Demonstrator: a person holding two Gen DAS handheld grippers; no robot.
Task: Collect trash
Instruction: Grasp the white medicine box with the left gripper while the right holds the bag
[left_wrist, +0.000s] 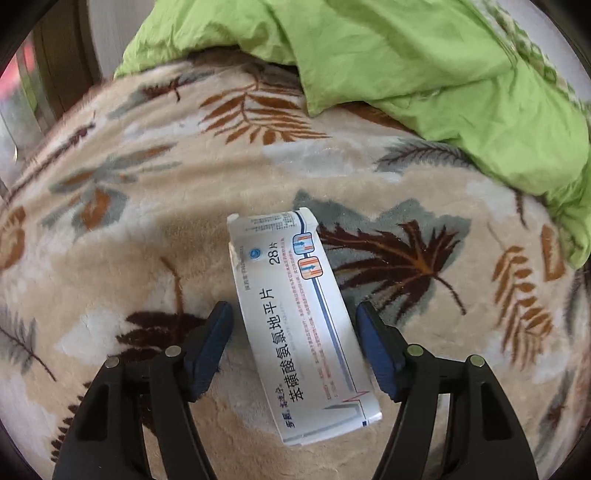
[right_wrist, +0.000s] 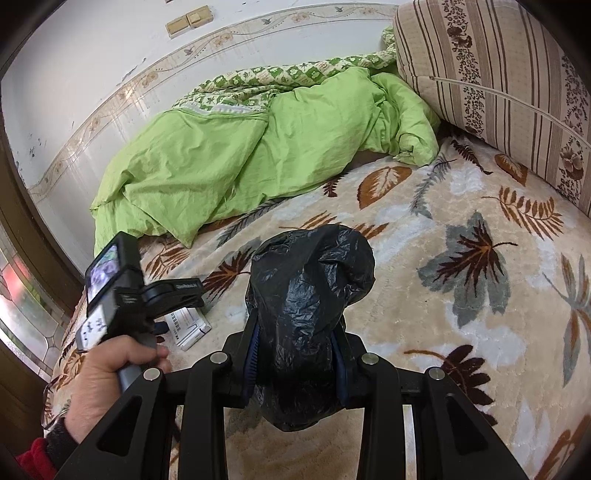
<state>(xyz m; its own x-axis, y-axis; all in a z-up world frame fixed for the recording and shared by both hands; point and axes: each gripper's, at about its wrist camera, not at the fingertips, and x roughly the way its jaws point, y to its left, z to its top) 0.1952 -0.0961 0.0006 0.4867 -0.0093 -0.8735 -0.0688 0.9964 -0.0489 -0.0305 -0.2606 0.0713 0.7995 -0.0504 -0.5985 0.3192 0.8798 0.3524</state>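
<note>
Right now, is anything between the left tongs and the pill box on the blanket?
Nothing visible. The pill box lies flat on the blanket, already between the open fingers of the left tongs, with a gap at each side. The green quilt lies farther back, clear of the box.

A bed fills both views, spread with a plush beige blanket printed with brown and grey leaves. A crumpled lime-green quilt lies across the upper middle of the right wrist view, its checked floral underside turned up along the far edge. At the upper right leans a striped, flowered cushion. Behind runs a white wall with a floral border strip and two beige switches near the top. Dark wooden framing with patterned glass sits at the left edge. Soft daylight.
</note>
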